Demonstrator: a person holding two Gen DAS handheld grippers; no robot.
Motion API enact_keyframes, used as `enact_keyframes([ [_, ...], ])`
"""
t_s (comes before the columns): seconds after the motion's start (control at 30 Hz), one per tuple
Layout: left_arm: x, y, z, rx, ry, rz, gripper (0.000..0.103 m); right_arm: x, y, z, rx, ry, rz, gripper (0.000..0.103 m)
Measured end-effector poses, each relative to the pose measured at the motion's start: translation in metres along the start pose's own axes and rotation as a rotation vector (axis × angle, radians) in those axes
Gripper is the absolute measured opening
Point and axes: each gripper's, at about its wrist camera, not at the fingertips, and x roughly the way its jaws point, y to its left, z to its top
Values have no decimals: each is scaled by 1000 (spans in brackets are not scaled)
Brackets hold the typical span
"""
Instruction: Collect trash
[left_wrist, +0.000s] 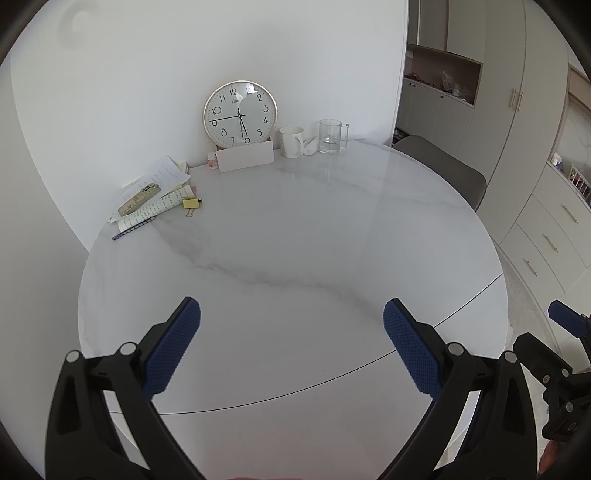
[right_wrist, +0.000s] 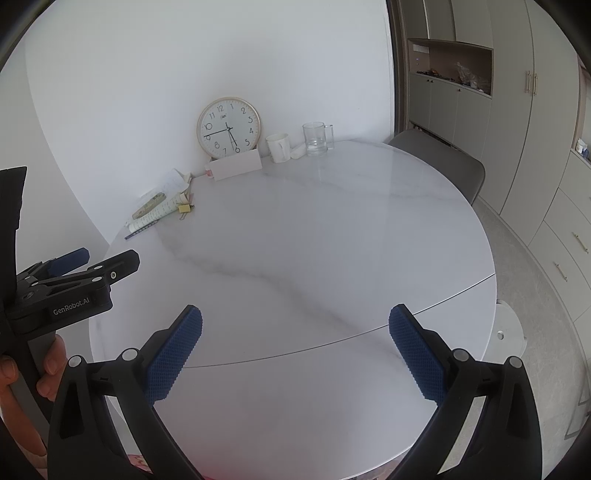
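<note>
The round white marble desk (left_wrist: 295, 240) is mostly bare. At its far edge a clock (left_wrist: 240, 112) leans on the wall, with a white mug (left_wrist: 291, 142) and a glass mug (left_wrist: 330, 136) to its right. Near the far left edge lies a heap of papers (left_wrist: 162, 192), a phone (left_wrist: 138, 199) on top. The left gripper (left_wrist: 291, 347) and right gripper (right_wrist: 295, 350) hover level over the near edge, fingers (left_wrist: 177, 350) wide apart, holding nothing. A hand (right_wrist: 22, 373) grips the left one's handle.

Soft, even daylight; faint glare streaks on the tabletop (left_wrist: 295, 229) toward 1 o'clock; strong fisheye bending and black vignette corners; near edge at 6 o'clock blurred
</note>
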Motion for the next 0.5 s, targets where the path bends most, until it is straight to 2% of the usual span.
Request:
enact_keyframes([
  [0.5, 1, -3, -2, 14, 11, -13, 95, 1, -1, -2, -1, 8, -4, 100],
])
